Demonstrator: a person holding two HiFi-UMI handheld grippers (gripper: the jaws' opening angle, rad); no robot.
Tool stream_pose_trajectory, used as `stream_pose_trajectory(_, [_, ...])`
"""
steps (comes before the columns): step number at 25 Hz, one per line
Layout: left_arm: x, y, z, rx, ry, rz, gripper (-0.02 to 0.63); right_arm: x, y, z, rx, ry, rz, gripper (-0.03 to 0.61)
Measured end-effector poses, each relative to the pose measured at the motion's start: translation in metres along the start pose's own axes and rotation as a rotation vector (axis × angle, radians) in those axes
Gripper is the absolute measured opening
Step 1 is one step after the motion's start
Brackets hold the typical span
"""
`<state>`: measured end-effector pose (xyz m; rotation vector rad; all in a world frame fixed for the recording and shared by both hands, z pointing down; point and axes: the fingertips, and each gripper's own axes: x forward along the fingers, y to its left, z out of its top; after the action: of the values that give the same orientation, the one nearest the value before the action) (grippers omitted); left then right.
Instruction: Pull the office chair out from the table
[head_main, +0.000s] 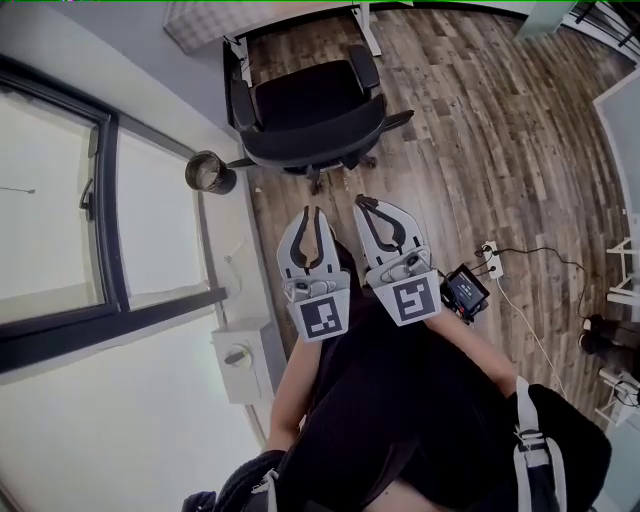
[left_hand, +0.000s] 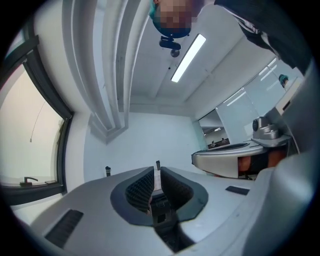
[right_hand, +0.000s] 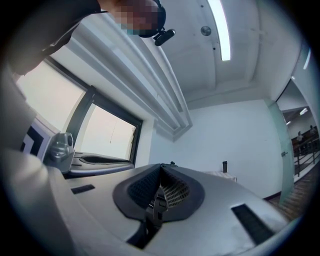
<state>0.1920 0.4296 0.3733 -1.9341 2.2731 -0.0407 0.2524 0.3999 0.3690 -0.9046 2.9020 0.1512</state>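
Note:
The black office chair (head_main: 315, 115) stands on the wood floor, its back toward me and its seat facing the white-legged table (head_main: 300, 18) at the top of the head view. Both grippers are held close to my body, pointing at the chair but well short of it. The left gripper (head_main: 311, 212) (left_hand: 155, 170) has its jaws drawn almost together, a thin slit of wall showing between the pads and nothing in it. The right gripper (head_main: 362, 200) (right_hand: 161, 166) is shut and empty, its pads meeting at the tip.
A dark round bin (head_main: 208, 172) sits by the window wall (head_main: 60, 200) left of the chair. A white box unit (head_main: 245, 360) stands at my left. A power strip with cables (head_main: 488, 252) and a small screen device (head_main: 466, 290) lie on the floor to my right.

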Motion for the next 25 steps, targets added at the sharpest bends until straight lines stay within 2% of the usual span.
stream_pose_trajectory(4, [0.000, 0.001, 0.002, -0.016, -0.006, 0.008, -0.005, 0.000, 0.004, -0.002, -0.013, 0.012, 0.010, 0.006])
stream_pose_trajectory(9, [0.005, -0.001, -0.001, -0.052, 0.000, 0.009, -0.008, 0.000, 0.001, -0.006, 0.011, 0.029, 0.003, 0.005])
stream_pose_trajectory(25, [0.013, -0.003, -0.020, -0.035, 0.050, 0.011, -0.009, 0.005, -0.013, -0.026, 0.062, 0.089, -0.020, 0.003])
